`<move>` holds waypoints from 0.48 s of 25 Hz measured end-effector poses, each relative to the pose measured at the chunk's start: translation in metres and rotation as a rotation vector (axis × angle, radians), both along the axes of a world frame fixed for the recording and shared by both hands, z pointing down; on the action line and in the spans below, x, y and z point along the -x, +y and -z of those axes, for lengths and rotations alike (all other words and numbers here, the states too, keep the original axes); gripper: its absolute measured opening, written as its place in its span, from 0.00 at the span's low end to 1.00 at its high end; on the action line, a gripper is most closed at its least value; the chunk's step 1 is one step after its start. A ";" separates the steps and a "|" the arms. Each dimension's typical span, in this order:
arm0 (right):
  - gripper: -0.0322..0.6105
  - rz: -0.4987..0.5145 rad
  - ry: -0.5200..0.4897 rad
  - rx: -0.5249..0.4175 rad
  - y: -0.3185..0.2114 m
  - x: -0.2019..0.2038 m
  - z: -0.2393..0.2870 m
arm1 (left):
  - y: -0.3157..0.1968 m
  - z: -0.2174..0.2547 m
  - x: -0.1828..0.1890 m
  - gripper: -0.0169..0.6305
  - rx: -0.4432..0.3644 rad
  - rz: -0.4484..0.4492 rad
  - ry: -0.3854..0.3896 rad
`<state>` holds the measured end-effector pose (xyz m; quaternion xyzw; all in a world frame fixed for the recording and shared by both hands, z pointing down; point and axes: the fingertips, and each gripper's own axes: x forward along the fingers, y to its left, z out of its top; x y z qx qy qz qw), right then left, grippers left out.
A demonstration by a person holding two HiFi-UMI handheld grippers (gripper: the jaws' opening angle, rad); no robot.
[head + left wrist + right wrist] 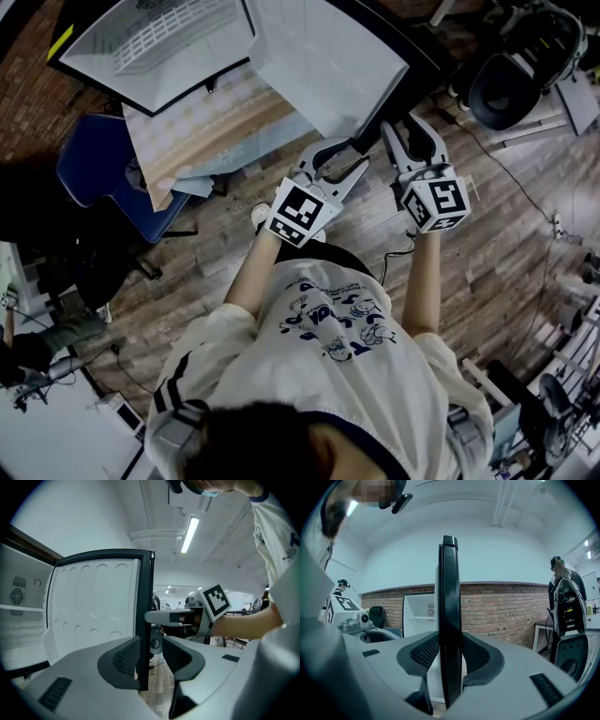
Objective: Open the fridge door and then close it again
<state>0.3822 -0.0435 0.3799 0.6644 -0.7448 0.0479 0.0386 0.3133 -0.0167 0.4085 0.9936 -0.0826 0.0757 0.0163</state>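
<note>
Person's shirt point(337, 323) fills head view's foreground, left gripper point(337, 161) and right gripper point(410, 131) at edge of open fridge door point(328, 56) | left gripper view: fingers narrow, astride door edge, one pad clear | right gripper view: fingers pinch door edge

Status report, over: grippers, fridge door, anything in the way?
Right gripper clamped on fridge door edge; left gripper open, edge between its jaws. Door wide open. Blue chair beside fridge, apart from door.
</note>
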 end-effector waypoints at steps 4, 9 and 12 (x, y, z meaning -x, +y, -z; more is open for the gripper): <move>0.31 0.017 0.000 0.005 0.002 0.010 -0.001 | 0.000 -0.001 0.001 0.26 -0.007 0.010 -0.004; 0.31 0.039 0.012 0.021 0.006 0.026 -0.001 | 0.000 0.000 0.010 0.26 -0.008 0.023 -0.001; 0.31 0.055 0.017 0.027 0.009 0.036 -0.002 | 0.000 -0.001 0.016 0.26 -0.007 0.037 -0.002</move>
